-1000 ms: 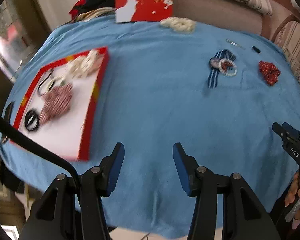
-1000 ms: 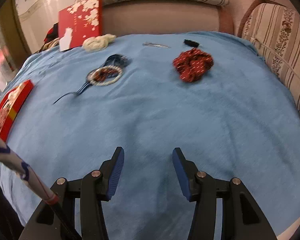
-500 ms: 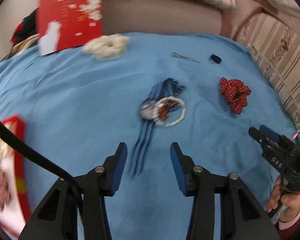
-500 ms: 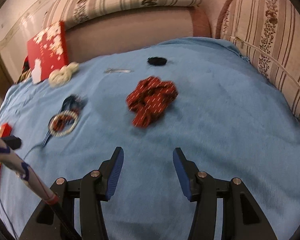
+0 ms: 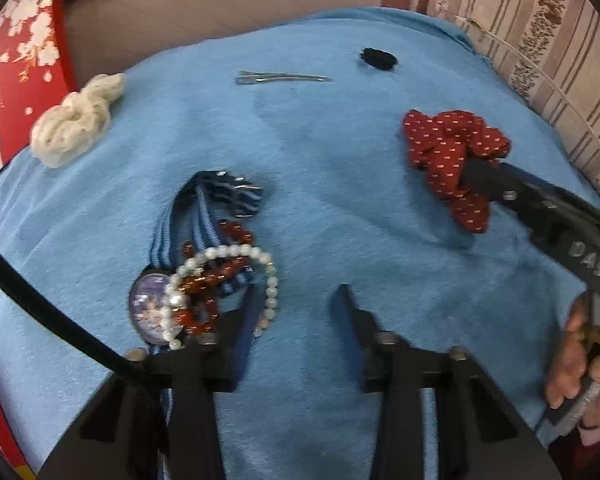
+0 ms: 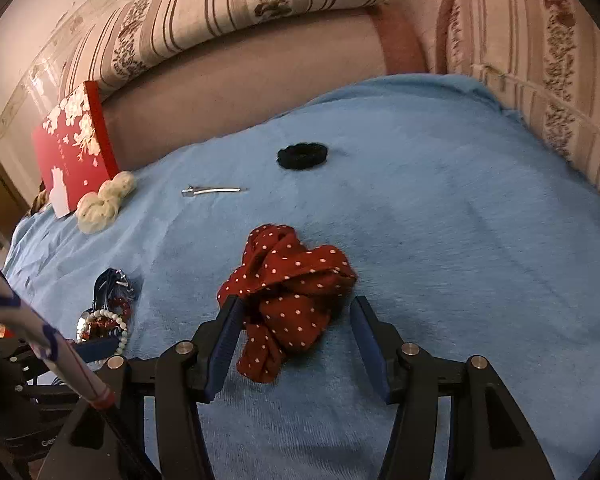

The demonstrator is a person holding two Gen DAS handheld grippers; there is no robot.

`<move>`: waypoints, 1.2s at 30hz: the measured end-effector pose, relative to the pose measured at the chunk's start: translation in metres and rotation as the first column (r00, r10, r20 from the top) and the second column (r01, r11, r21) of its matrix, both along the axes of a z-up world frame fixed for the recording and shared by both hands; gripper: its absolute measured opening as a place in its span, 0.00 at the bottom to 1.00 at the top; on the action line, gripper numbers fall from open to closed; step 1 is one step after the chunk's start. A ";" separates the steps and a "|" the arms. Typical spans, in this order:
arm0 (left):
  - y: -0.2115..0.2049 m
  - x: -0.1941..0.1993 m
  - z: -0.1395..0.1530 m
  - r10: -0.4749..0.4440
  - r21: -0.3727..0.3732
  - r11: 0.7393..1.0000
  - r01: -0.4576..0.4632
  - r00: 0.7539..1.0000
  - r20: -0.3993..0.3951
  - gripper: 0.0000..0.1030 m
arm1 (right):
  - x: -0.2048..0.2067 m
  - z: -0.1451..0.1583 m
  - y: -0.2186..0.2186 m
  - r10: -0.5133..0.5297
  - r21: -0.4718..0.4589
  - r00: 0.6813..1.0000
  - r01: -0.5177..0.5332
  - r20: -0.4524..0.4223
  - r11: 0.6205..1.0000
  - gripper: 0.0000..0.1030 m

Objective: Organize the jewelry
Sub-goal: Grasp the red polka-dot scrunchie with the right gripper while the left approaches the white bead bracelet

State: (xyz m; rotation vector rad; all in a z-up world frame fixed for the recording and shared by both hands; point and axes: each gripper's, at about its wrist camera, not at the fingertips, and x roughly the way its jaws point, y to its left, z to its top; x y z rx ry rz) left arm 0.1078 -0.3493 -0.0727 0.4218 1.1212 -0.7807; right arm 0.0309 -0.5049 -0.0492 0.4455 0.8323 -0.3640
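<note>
Red scrunchie [image 6: 288, 300] between right gripper [image 6: 296, 336] fingers (untouched)

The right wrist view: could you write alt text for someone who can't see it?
An open two-fingered tool straddles a red polka-dot scrunchie on a blue blanket. Further off lie a black hair tie, a metal clip and a cream scrunchie.

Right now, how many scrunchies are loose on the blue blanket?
3. Red dotted scrunchie sits between the right tongs; cream scrunchie lies beside the red box; small black scrunchie lies at the far side. Others may sit out of view.
</note>
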 end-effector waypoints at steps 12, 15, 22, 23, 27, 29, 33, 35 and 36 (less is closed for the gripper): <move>0.070 -0.071 0.032 -0.073 -0.153 0.988 0.036 0.966 -0.247 0.05 | -0.031 0.018 0.014 0.085 0.147 0.996 -0.089 0.035 0.985 0.11; 0.080 -0.076 0.036 -0.029 -0.125 0.992 0.007 0.983 -0.180 0.06 | -0.037 0.016 0.013 0.045 0.170 0.999 -0.045 -0.001 0.984 0.31; 0.088 -0.068 0.034 0.028 -0.150 0.987 -0.055 0.984 -0.176 0.35 | -0.048 0.019 -0.008 -0.063 0.120 0.998 0.066 -0.028 0.991 0.62; 0.089 -0.066 0.033 0.037 -0.150 0.987 -0.063 0.984 -0.173 0.37 | -0.048 0.019 -0.010 -0.066 0.125 0.998 0.068 -0.017 0.990 0.64; 0.081 -0.062 0.018 0.040 -0.118 0.991 -0.060 0.985 -0.170 0.37 | -0.042 0.018 -0.007 -0.029 0.119 1.000 0.029 -0.005 0.992 0.64; 0.073 -0.064 0.010 0.017 -0.095 0.995 -0.033 0.986 -0.164 0.36 | -0.038 0.016 -0.003 -0.010 0.107 1.000 0.010 -0.002 0.994 0.64; 0.062 -0.078 0.004 -0.036 -0.081 0.996 0.024 0.987 -0.154 0.10 | -0.028 0.012 0.003 0.013 0.051 1.000 -0.012 -0.003 0.999 0.64; 0.062 -0.083 0.003 -0.035 -0.074 0.997 0.023 0.986 -0.164 0.00 | -0.022 0.006 0.005 0.027 0.032 0.999 -0.027 -0.022 0.999 0.53; 0.063 -0.087 0.005 -0.029 -0.073 0.997 0.018 0.989 -0.143 0.00 | -0.018 0.001 0.007 0.040 0.034 0.998 -0.039 -0.038 0.999 0.27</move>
